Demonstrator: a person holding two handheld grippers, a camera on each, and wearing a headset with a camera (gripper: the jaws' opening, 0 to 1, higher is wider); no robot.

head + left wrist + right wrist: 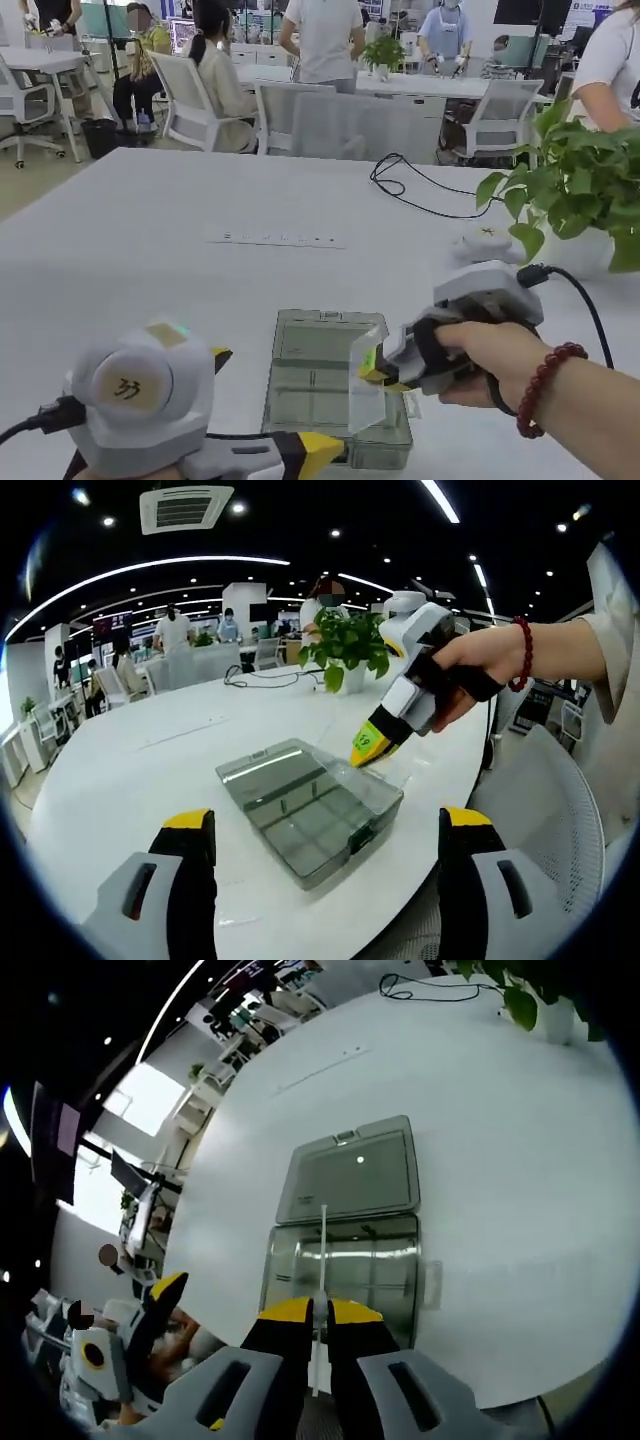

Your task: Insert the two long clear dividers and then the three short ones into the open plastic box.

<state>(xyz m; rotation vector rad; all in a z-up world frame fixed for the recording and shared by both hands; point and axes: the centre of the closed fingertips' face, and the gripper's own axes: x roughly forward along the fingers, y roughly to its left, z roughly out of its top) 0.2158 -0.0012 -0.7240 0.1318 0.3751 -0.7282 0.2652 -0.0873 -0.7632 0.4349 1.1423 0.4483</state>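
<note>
Pinching clear divider (323, 1245) edge-on, right gripper (320, 1312) hovers over open plastic box (285, 1260); divider's long axis points toward lid. Left gripper (327, 822) gapes wide, empty, near box.

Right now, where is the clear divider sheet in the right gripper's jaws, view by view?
Head view: thin clear plastic divider low centre, slanted, pinched by the right gripper.
Left gripper view: right of centre, faint, hanging under the yellow-tipped jaws.
Right gripper view: edge-on, a thin pale line rising from between the jaws at bottom centre.
Shared landmark: the open clear rectangular plastic box directly beneath it.
</note>
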